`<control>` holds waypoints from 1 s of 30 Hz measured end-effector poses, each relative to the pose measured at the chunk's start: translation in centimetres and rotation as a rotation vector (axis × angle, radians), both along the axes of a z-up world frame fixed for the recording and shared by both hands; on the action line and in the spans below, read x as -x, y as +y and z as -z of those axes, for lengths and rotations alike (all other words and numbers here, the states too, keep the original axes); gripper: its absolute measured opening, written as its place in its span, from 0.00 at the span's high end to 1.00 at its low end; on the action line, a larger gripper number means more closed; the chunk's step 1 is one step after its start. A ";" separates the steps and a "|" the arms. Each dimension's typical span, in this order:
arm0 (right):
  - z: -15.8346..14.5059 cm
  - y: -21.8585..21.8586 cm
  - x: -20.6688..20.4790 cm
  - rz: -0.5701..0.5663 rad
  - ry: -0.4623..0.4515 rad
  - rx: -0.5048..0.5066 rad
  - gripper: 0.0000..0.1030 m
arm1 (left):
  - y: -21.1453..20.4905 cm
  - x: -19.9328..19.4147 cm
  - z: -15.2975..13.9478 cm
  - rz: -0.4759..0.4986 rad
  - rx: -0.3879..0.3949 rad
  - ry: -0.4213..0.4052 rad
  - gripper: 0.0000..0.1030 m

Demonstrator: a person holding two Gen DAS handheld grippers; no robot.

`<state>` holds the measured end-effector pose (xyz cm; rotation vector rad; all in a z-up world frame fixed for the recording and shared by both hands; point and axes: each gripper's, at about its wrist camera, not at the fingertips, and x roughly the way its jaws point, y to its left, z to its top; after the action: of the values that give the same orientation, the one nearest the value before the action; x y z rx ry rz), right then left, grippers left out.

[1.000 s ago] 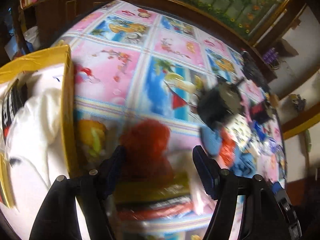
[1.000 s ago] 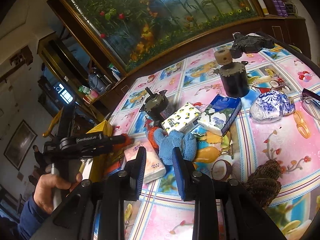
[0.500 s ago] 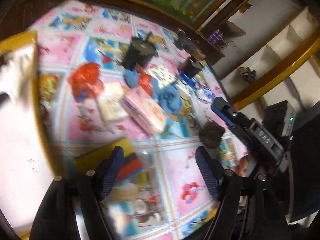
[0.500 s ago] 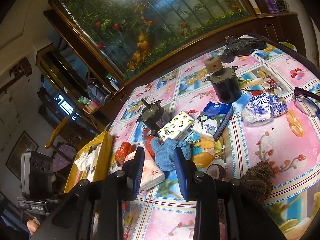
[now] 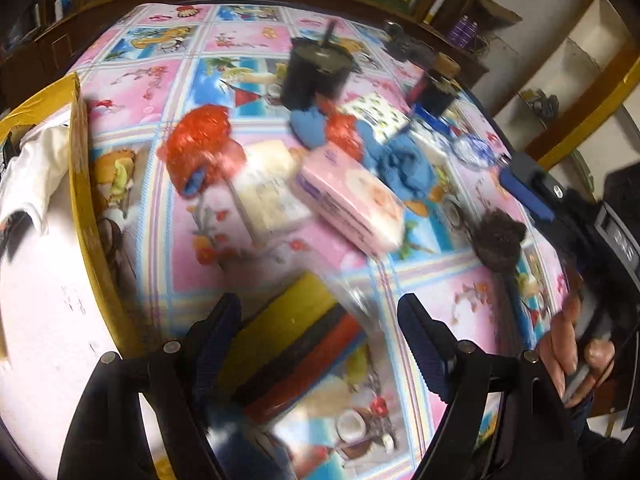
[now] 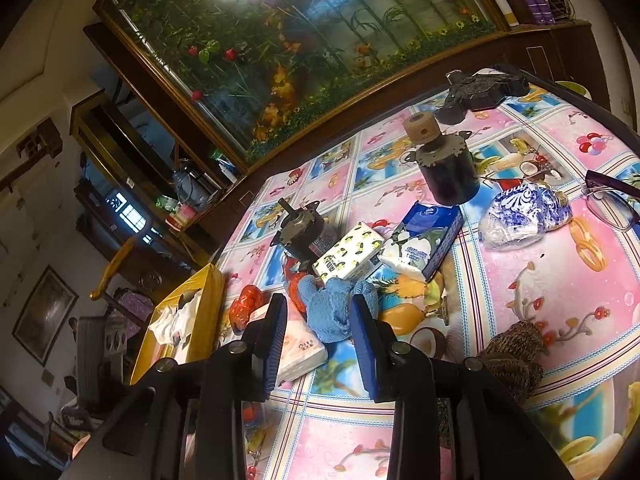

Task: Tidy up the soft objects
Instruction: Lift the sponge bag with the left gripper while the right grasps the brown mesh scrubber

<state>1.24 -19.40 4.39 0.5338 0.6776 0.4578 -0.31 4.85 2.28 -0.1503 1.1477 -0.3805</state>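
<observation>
Soft things lie on the patterned tablecloth (image 5: 224, 248): a pink tissue pack (image 5: 348, 196), a red mesh ball (image 5: 200, 148), a blue cloth (image 6: 336, 312), a brown knitted piece (image 6: 512, 352) and a lemon-print tissue pack (image 6: 348, 254). My left gripper (image 5: 320, 340) is open and empty above a yellow, black and red striped pack (image 5: 288, 344). My right gripper (image 6: 320, 344) is open and empty, just in front of the blue cloth. A yellow box (image 5: 80, 184) with white cloth inside stands at the left.
Two dark motor-like cylinders (image 6: 444, 168) (image 6: 300, 232) stand among the items. A blue tissue box (image 6: 428, 240), a blue-white plastic bag (image 6: 520, 212) and glasses (image 6: 616, 200) lie to the right. A dark wooden ledge borders the table's far edge.
The left gripper has swung from over the yellow box toward the table's middle, stays open. The right gripper has barely moved and stays open.
</observation>
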 end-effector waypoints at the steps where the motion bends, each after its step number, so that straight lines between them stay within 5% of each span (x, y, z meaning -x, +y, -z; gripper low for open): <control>1: 0.0 0.0 0.0 -0.001 0.000 0.000 0.66 | -0.2 0.8 -0.1 0.015 0.016 0.006 0.20; 6: 0.0 -0.1 0.1 0.000 -0.001 -0.001 0.66 | -2.2 4.7 -0.2 0.084 -0.001 -0.025 0.14; 16: -0.2 -0.4 0.2 0.024 -0.007 0.005 0.66 | -3.6 5.0 0.8 0.003 -0.156 -0.133 0.14; 18: -0.3 -0.5 0.3 0.028 -0.010 0.012 0.66 | -4.1 5.5 0.8 -0.004 -0.181 -0.176 0.25; 20: -0.5 -0.6 0.5 0.038 -0.018 0.030 0.66 | -4.5 5.8 0.7 -0.009 -0.215 -0.215 0.55; 30: -0.9 -3.8 3.2 0.117 -0.051 0.111 0.63 | -2.9 6.4 0.5 -0.008 -0.226 -0.259 0.55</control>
<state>-1.98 -23.19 5.31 0.4526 0.6156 0.3209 -6.72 2.00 1.82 0.0905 0.9255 -0.2525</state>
